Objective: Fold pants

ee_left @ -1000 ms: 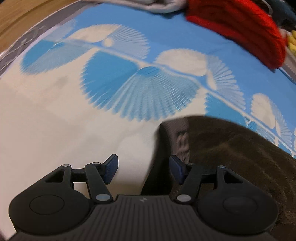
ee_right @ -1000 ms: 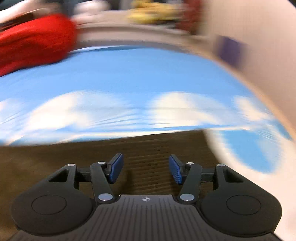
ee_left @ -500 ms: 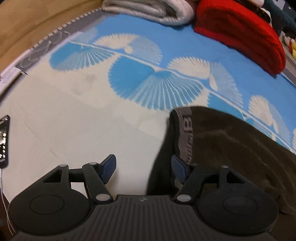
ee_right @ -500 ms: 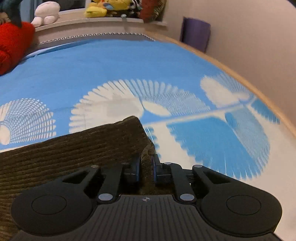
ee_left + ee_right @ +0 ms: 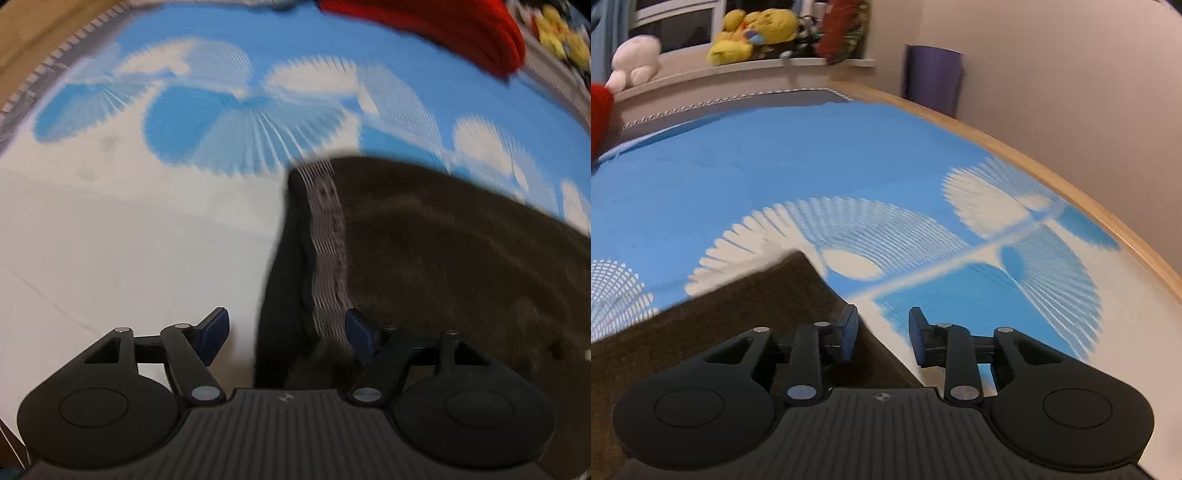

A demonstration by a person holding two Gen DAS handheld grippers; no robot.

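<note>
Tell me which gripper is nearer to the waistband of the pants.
Left. The left gripper is open with the grey waistband running up between its fingers. The right gripper is open at a plain corner of the pants; no waistband shows there.
</note>
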